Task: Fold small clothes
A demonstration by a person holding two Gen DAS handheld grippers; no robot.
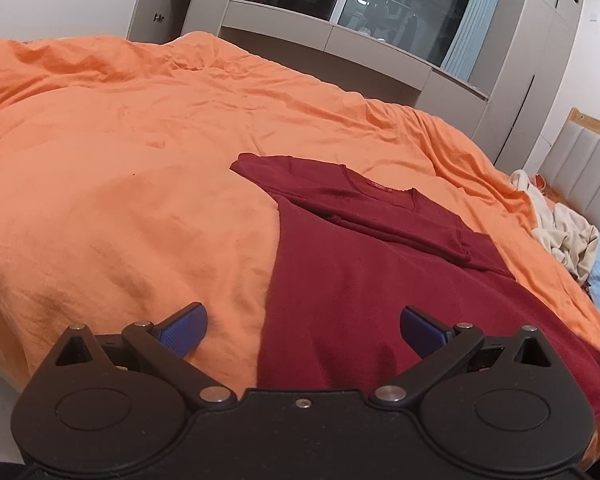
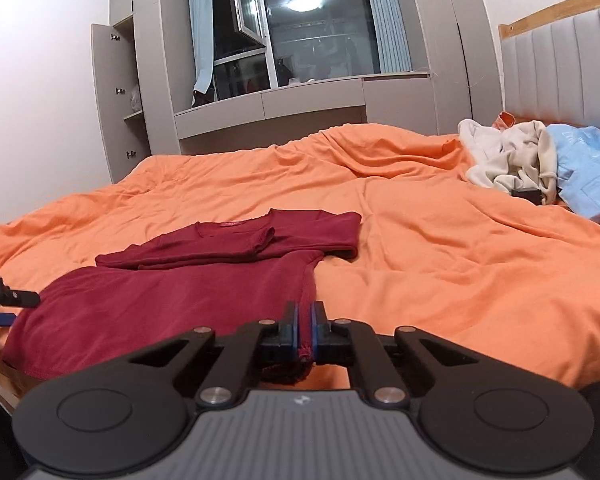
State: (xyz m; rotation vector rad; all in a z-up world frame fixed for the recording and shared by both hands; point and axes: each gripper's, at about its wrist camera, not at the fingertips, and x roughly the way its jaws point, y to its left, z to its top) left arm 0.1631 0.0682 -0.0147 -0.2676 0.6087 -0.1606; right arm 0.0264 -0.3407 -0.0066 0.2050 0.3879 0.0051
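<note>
A dark red T-shirt (image 1: pixel 360 280) lies flat on the orange bed cover (image 1: pixel 120 200), its sleeves folded in across the chest. My left gripper (image 1: pixel 303 330) is open over the shirt's near hem, its blue pads (image 1: pixel 184 330) wide apart, one over the cover and one over the cloth. In the right wrist view the same red T-shirt (image 2: pixel 160 300) spreads to the left. My right gripper (image 2: pixel 305 326) is shut on the shirt's near right corner, with a pinch of red cloth between the blue pads. The left gripper's tip (image 2: pixel 8 300) shows at the left edge.
A heap of cream clothes (image 2: pixel 508 160) and a light blue garment (image 2: pixel 588 172) lie by the padded headboard (image 2: pixel 560 64), with a small black object (image 2: pixel 526 194) beside them. Grey cabinets (image 2: pixel 268 108) and a window stand beyond the bed. The orange cover (image 2: pixel 440 260) is bare right of the shirt.
</note>
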